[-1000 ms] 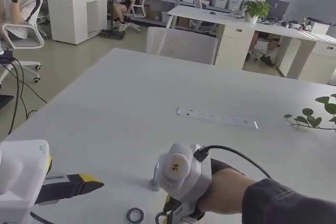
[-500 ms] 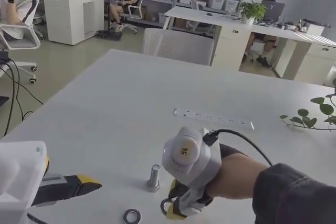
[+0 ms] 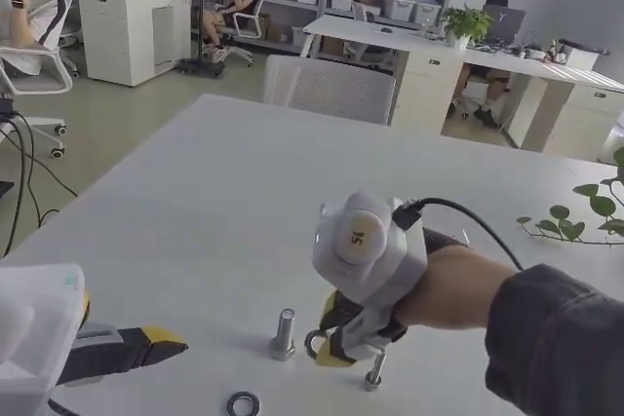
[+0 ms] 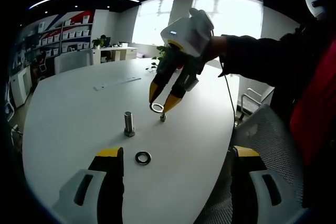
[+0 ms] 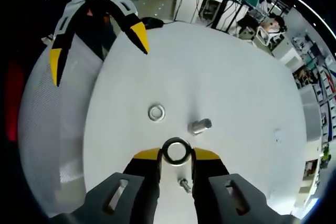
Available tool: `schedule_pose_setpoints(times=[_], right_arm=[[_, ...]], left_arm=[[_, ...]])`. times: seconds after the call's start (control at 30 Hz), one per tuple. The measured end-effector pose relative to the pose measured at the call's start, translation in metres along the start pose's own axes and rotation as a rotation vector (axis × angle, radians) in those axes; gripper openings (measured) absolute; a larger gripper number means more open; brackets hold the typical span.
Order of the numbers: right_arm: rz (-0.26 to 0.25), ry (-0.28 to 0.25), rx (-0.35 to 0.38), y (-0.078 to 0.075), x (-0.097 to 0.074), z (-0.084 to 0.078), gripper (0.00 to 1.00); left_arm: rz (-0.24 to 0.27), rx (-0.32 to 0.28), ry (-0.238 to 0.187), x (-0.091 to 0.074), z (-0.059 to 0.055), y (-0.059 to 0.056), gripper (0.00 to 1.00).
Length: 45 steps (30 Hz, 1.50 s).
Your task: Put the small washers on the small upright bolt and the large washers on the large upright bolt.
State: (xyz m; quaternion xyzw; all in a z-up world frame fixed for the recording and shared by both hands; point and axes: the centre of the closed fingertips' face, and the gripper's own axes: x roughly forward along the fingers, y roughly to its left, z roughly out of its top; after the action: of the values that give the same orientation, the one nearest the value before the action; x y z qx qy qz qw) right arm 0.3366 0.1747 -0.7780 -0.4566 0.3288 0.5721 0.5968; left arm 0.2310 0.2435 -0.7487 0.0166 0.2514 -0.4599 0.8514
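1 washer [image 5: 175, 151] pinched in right claw [image 4: 159, 104] beside small bolt [image 3: 374, 371]; left claw [image 4: 177, 152] spread near table [image 3: 214, 202] edge.

The right gripper [image 3: 327, 348], white with yellow-tipped jaws, has moved up and to the right, away from the large silver upright bolt [image 3: 283, 334]. A second ago it hid part of that bolt. Now the whole bolt stands clear on its left. The small silver upright bolt [image 3: 373, 371] has come into sight just under the jaws. The grey metal ring washer [image 5: 175, 151] pinched in the jaws went along, and now seems to hang close by the small bolt's top.
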Motion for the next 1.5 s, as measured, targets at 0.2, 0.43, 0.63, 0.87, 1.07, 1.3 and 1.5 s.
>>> schedule_pose_setpoints(times=[0.2, 0.43, 0.63, 0.87, 1.07, 1.3, 1.5], right_arm=[[-0.027, 0.004, -0.022, -0.015, -0.009, 0.008, 0.22], [-0.045, 0.005, -0.051, -0.031, -0.013, 0.020, 0.22], [-0.044, 0.012, -0.068, -0.041, -0.009, 0.026, 0.22], [-0.026, 0.021, -0.079, -0.049, 0.000, 0.031, 0.22], [-0.006, 0.027, -0.081, -0.052, 0.010, 0.035, 0.22], [0.019, 0.045, -0.080, -0.053, 0.023, 0.034, 0.22], [0.039, 0.059, -0.086, -0.050, 0.033, 0.033, 0.22]], left_arm=[[0.000, -0.001, -0.002, 0.000, 0.000, 0.000, 0.84], [0.009, -0.005, -0.004, -0.002, -0.002, 0.002, 0.84], [0.014, -0.009, -0.003, -0.002, -0.003, 0.003, 0.84], [0.020, -0.013, -0.001, -0.003, -0.004, 0.004, 0.84], [0.030, -0.017, -0.001, -0.004, -0.005, 0.007, 0.84], [0.038, -0.027, 0.001, -0.006, -0.008, 0.008, 0.84], [0.043, -0.035, 0.002, -0.007, -0.010, 0.010, 0.84]])
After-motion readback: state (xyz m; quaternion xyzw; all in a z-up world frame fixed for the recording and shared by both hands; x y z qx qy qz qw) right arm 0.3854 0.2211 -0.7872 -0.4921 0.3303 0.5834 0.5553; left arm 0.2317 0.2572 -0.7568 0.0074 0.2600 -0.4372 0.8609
